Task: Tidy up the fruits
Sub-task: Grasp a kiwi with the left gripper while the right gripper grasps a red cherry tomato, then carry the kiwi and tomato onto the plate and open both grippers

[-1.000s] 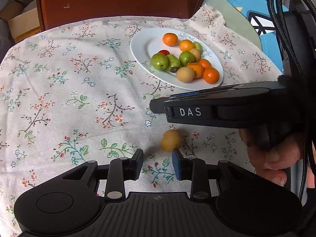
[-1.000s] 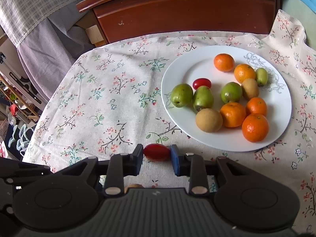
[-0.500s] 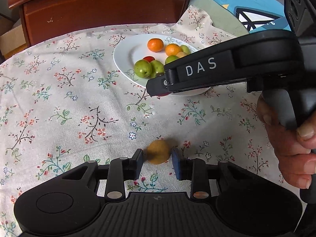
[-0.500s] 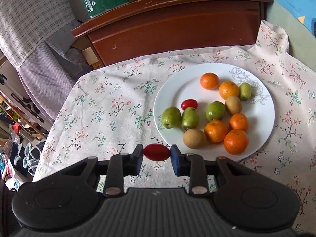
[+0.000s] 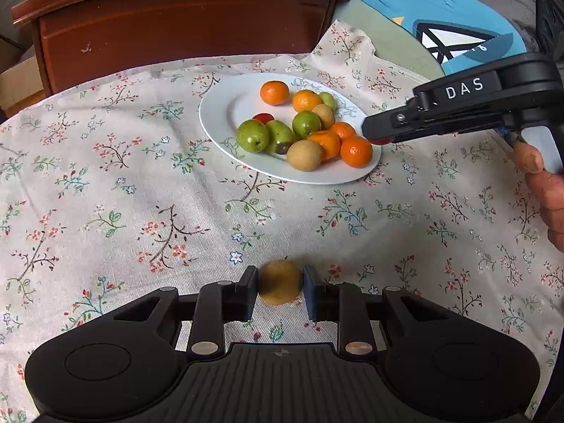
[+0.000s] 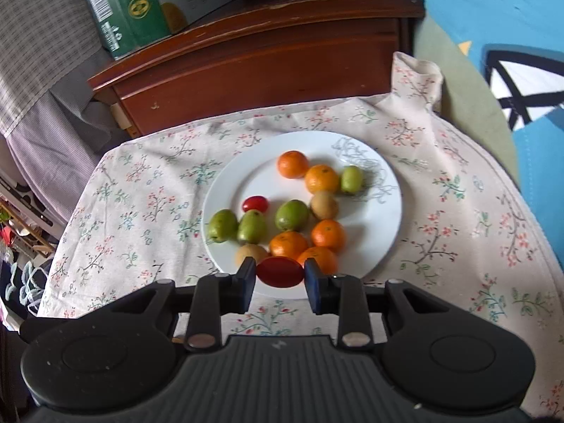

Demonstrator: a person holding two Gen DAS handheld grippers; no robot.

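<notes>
From the left wrist camera we've got the left gripper (image 5: pixel 281 287) down at the flowered cloth (image 5: pixel 105 194) on the surface, jaws pinched in on a small brownish-yellow fruit (image 5: pixel 280 282) that sat alone, well apart from the white plate (image 5: pixel 218 112). We'd guess it's the last stray on this side, so grabbing it from above makes sense before carrying it over. The plate already has the pile: little oranges, green fruits, a couple of brown ones and a red one, all bunched toward one side. Off to the right the right gripper (image 5: pixel 379 140) hangs just past the plate's near edge with something red at its tip, and a hand (image 5: pixel 544 179) wraps its handle. The only writing here is "DAS" on that gripper's side. Switching to the right wrist camera, the jaws are narrow and clamped on a red oval fruit (image 6: pixel 280 272), held over the plate rim (image 6: pixel 225 179), probably so it can drop next to the others. Behind, a green carton (image 6: pixel 120 10) sits on the wooden cabinet (image 6: pixel 268 67), but we can't read its print.
</notes>
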